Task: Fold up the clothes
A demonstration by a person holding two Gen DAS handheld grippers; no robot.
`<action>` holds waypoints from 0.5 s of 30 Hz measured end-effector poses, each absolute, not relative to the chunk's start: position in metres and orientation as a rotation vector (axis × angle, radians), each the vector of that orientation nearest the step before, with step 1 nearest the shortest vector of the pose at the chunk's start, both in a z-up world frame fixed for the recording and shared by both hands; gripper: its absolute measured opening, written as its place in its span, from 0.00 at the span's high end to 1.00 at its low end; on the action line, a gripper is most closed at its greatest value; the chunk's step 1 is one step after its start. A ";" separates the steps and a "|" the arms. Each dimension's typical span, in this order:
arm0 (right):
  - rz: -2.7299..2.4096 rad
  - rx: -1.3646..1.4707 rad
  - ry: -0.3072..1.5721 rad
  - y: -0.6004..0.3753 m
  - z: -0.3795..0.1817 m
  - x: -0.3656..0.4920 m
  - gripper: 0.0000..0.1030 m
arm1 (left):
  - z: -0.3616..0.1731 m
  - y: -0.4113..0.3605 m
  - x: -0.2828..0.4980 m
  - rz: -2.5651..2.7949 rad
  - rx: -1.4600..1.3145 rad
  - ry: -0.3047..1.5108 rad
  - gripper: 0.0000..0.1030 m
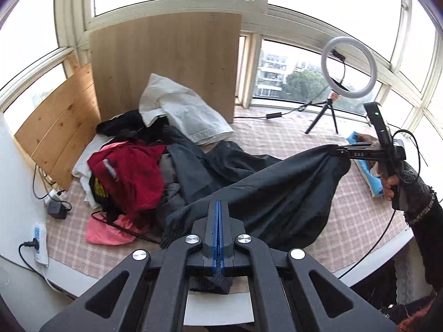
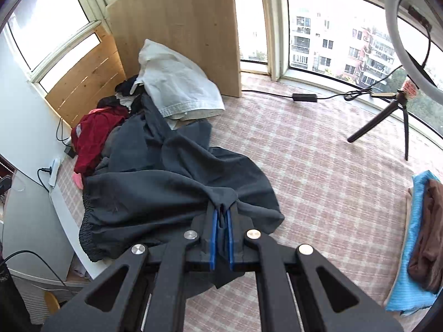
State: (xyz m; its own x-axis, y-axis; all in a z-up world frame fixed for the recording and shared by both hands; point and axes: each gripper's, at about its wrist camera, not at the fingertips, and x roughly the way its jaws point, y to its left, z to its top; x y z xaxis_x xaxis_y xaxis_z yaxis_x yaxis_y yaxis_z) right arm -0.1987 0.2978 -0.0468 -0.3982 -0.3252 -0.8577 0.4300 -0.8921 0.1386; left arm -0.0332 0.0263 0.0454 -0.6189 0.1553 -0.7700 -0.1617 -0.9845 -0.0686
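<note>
Left wrist view showed the left gripper (image 1: 220,207) clamped tight on the dark grey garment (image 1: 263,188), which stretched rightward to the right gripper (image 1: 336,149), also pinching it, above the checked cloth (image 1: 290,138)

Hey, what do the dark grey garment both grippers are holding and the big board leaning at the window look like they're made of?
Dark grey garment: looks like a thin, matte woven fabric, maybe cotton or a blend; it drapes in soft folds and has a gathered elastic band. Board: looks like light wood or wood-look laminate, smooth and matte, with faint straight grain; which one I can't tell.
</note>
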 end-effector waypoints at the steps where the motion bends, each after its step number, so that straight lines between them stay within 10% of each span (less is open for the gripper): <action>1: -2.336 1.424 0.188 0.313 -0.054 -0.201 0.89 | 0.045 0.057 -0.039 2.615 -1.250 0.063 1.00; 3: -2.444 1.507 0.279 0.353 -0.065 -0.198 0.75 | 0.046 0.102 -0.049 2.513 -1.231 0.122 0.96; 8: -2.471 1.532 0.058 0.428 -0.064 -0.164 0.73 | 0.052 0.124 -0.072 2.507 -1.245 0.140 0.96; 15: -2.272 1.365 0.096 0.338 -0.067 -0.095 0.48 | 0.034 0.000 -0.082 2.853 -1.404 -0.015 0.95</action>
State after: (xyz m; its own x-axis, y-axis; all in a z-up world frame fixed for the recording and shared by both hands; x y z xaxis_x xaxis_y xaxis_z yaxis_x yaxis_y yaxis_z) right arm -0.0950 0.3381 -0.0674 -0.3840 -0.3680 -0.8468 0.4378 -0.8801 0.1839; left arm -0.0821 0.0001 0.0339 -0.6094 -0.0299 -0.7923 0.0383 -0.9992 0.0083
